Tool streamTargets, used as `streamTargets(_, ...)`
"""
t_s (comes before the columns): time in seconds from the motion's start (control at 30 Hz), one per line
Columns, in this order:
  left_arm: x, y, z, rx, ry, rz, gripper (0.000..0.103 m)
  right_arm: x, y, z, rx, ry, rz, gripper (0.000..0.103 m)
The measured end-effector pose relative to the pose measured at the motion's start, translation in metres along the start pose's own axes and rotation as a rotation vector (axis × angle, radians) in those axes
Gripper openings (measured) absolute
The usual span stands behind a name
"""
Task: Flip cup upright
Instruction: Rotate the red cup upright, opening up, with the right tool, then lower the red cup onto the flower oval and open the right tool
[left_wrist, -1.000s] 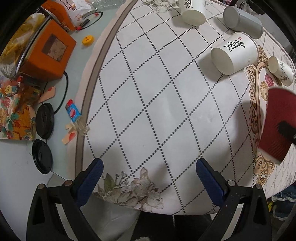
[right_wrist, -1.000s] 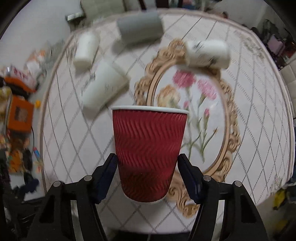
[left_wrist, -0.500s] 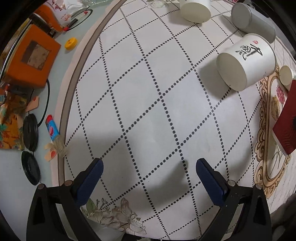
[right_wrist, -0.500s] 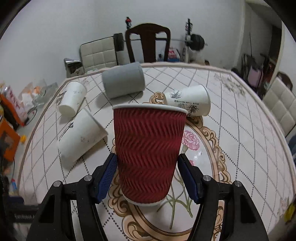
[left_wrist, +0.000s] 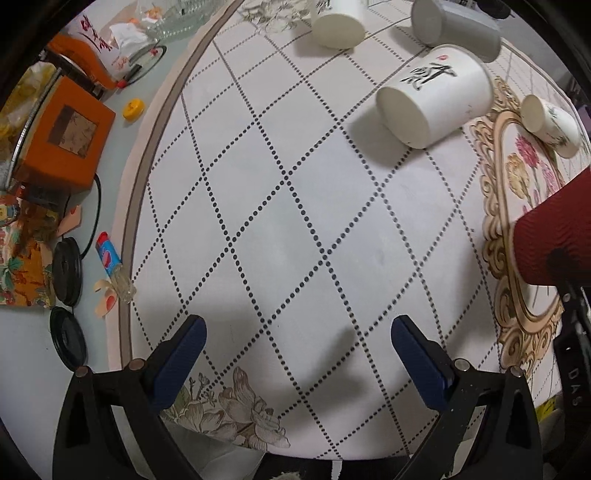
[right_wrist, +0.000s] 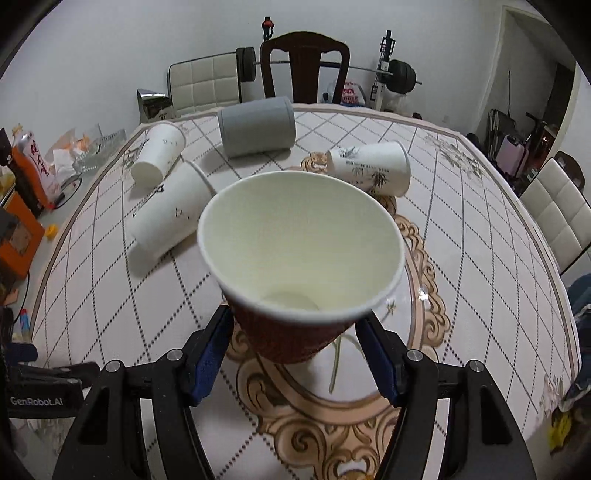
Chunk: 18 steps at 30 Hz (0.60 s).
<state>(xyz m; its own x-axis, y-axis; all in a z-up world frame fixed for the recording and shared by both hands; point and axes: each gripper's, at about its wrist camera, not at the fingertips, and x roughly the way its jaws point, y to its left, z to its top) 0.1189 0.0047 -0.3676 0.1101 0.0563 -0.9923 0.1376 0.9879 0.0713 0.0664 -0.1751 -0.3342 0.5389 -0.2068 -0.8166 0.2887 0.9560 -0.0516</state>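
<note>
My right gripper (right_wrist: 295, 332) is shut on a red ribbed paper cup (right_wrist: 291, 336) with a white inside. The cup is mouth-up, tilted toward the camera, its base low over the flower medallion of the tablecloth (right_wrist: 480, 258). The same cup shows at the right edge of the left wrist view (left_wrist: 554, 243), with the right gripper's finger against it. My left gripper (left_wrist: 297, 354) is open and empty above the chequered cloth (left_wrist: 277, 221) near the table's front edge.
Several cups lie on their sides: a large white one with black script (left_wrist: 436, 99) (right_wrist: 170, 214), another white one (right_wrist: 159, 155), a grey one (right_wrist: 256, 125), a small bamboo-print one (right_wrist: 373, 166). An orange box (left_wrist: 62, 136), lids and clutter sit left of the cloth.
The right gripper tipped the red cup so its open mouth now faces the camera, and lowered it toward the medallion. The left gripper shifted a little over the cloth, still open.
</note>
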Motion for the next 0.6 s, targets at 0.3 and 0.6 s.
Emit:
streamTargets(0.3,-0.063,-0.017,-0.037,0.035,-0.100,0.016,0.102,-0.046,-0.020,-0.013,0.001,0.056,-0.020,0.094)
streamTargets(0.6,-0.159,-0.013,-0.082,0.014,-0.242,0.006,0.102,-0.164,-0.054,-0.009,-0.011,0.013,-0.075,0.103)
